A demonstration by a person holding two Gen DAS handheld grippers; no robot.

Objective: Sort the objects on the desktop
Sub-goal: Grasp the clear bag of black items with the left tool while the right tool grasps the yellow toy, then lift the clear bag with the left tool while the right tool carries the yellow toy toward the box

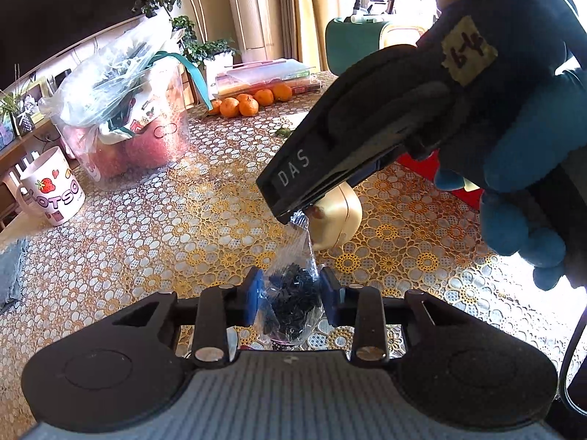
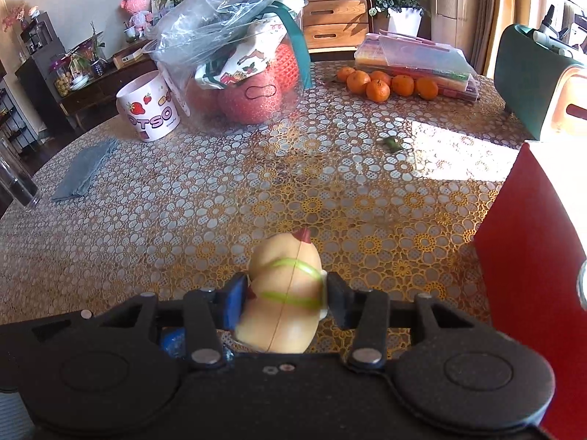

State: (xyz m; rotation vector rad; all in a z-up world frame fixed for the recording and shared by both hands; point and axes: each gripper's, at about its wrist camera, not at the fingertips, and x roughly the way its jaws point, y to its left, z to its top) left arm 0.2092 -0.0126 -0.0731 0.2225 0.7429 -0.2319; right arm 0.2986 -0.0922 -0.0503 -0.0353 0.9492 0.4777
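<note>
Through my left wrist camera I see my left gripper (image 1: 291, 299) closed on a small clear bag of black bits (image 1: 293, 304), blue pads pressing it from both sides, its twisted neck rising toward the black body of my right gripper, which crosses the upper right of this view in a blue-gloved hand (image 1: 528, 168). Just under the tip of that body a cream-yellow toy (image 1: 335, 220) shows above the lace-patterned table (image 1: 146, 242). I judge both pick-ups done and the carrying step in hand: each piece now needs a place to go, and I must part my hands without the bag's neck catching on the other tool. Only this view shows the bag and how close the two tools stand; it also shows the mug (image 1: 51, 190), the big plastic bag of red fruit (image 1: 124, 110) and the oranges (image 1: 249, 102) well beyond. Through my right wrist camera the right gripper (image 2: 284, 299) clamps the cream-yellow toy, a green band round it, held above the table. Only here do I see the red box (image 2: 532, 256) close on the right, likely the sorting bin, and a grey cloth (image 2: 86, 168) far left; the small bag is not in sight.
</note>
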